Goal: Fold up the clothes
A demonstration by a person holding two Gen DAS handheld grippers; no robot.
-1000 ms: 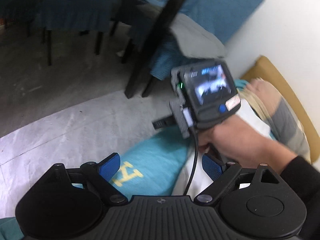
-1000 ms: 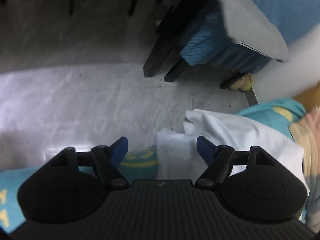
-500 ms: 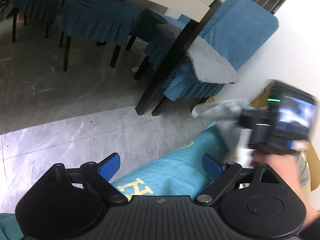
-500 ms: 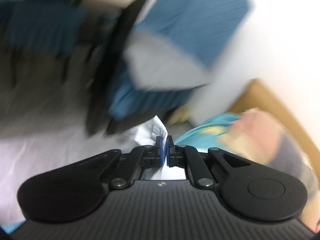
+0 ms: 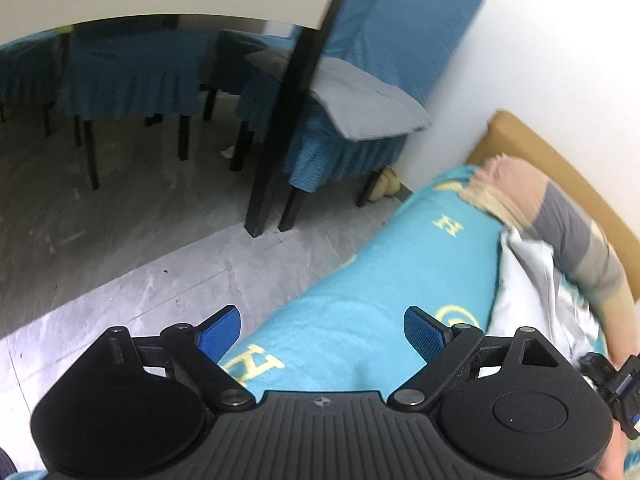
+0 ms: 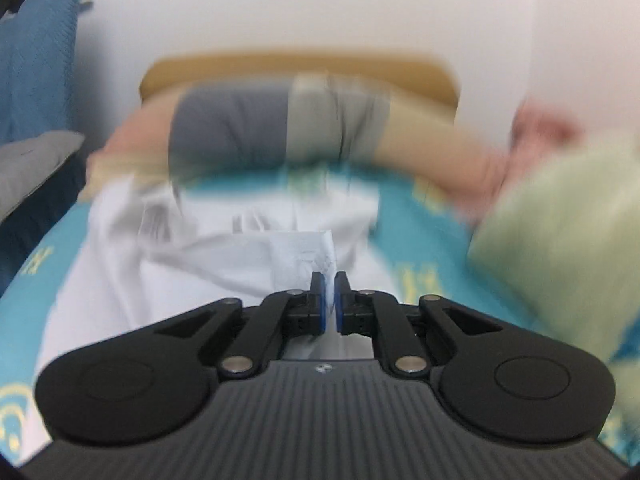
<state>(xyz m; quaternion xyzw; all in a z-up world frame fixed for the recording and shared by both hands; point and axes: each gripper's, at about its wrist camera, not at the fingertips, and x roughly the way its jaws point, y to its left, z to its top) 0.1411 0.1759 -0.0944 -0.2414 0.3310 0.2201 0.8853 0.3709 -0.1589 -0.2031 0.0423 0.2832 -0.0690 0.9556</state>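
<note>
A white garment [image 6: 224, 248] lies rumpled on a turquoise blanket with yellow letters [image 6: 424, 280]. My right gripper [image 6: 329, 300] is shut on an edge of the white garment, which runs between its blue pads. The right wrist view is blurred. In the left wrist view my left gripper [image 5: 322, 332] is open and empty over the turquoise blanket [image 5: 360, 304], near its left edge. The white garment [image 5: 528, 280] shows at the right there, apart from the left gripper.
A striped pink, grey and beige pillow [image 5: 560, 228] lies by a tan headboard [image 5: 560, 160]. A pale green bundle [image 6: 560, 232] sits at the right. Blue-covered chairs [image 5: 360, 80], a dark table leg [image 5: 288, 120] and grey floor [image 5: 120, 240] lie left of the bed.
My right gripper closed on the white garment's edge and swung with it to the right, toward the headboard. My left gripper stayed open over the blanket. The right hand left the left view's middle.
</note>
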